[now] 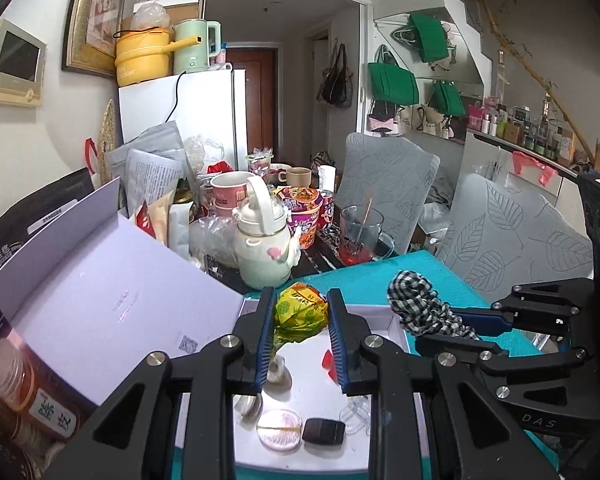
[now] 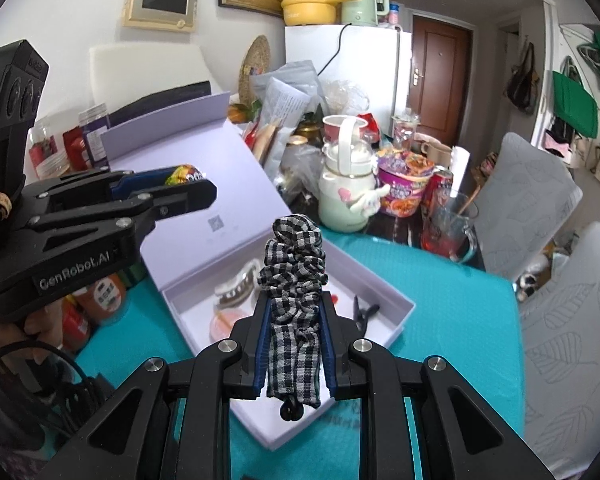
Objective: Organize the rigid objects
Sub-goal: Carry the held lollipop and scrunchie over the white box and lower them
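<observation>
A: Left gripper [image 1: 300, 312]?

B: Fingers closed in on a crinkly yellow-green foil snack packet [image 1: 300, 312], pinched between the blue pads, held up over the open white rectangular cardboard box [image 1: 376, 320]. From the right wrist view the packet [image 2: 184, 174] sits at the left gripper's tip [image 2: 180, 184], above the box's raised lid [image 2: 204, 184].

A: Right gripper [image 2: 294, 308]?

B: Clamped on a black-and-white checked fabric scrunchie [image 2: 294, 276]. Fabric fills the gap between the pads and bunches up past the fingertips; a small black loop hangs below. Left view shows the same scrunchie [image 1: 420, 308] in the right gripper [image 1: 440, 320], over the box's right edge.

A: What's in the box [image 2: 384, 292]?

B: White toothed hair claw clip [image 2: 238, 284], round pinkish translucent disc [image 1: 279, 428], small black rectangular piece [image 1: 324, 431], black clip [image 2: 364, 312], small red bit [image 1: 329, 360]. Clear plastic bit near the front, can't tell what.

A: Box location?

B: On a teal cloth-covered table [image 2: 440, 300], lid hinged open toward the left.

A: Background?

B: White ceramic teapot with tall handle [image 2: 346, 188], purple instant noodle cup [image 2: 404, 188], glass mug with red liquid [image 2: 450, 228], all behind the box. Two grey leaf-print chairs [image 2: 540, 208] on the right. Jars [image 2: 76, 148] at the left behind the lid.
</observation>
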### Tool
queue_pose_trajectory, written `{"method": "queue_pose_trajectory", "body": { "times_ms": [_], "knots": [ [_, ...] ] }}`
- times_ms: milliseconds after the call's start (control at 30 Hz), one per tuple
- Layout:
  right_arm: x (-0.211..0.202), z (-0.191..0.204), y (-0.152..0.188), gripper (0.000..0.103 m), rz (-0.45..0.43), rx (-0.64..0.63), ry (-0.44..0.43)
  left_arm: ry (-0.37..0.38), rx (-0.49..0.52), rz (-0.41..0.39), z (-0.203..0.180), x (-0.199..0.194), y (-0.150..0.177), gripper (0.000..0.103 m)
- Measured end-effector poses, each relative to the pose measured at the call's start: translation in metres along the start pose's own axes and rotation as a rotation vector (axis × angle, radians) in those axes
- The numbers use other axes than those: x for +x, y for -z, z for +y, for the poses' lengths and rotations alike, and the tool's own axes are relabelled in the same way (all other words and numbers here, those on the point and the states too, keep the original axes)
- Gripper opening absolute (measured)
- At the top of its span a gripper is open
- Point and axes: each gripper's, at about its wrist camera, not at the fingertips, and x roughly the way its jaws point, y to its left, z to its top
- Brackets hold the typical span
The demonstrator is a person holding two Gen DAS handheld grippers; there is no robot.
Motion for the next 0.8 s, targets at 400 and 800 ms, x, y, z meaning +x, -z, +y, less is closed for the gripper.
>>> {"method": "queue_pose_trajectory", "body": {
  "times_ms": [400,800],
  "knots": [
    [0.049,-0.02,-0.024,0.022,0.001,0.037,-0.04,-0.024,0.003,0.009,0.011,0.048,-0.011,0.025],
    [0.095,-0.032,-0.026,0.022,0.034,0.022,-0.02,-0.036,-0.003,0.162,0.024,0.104,0.009,0.025]
  ]
}}
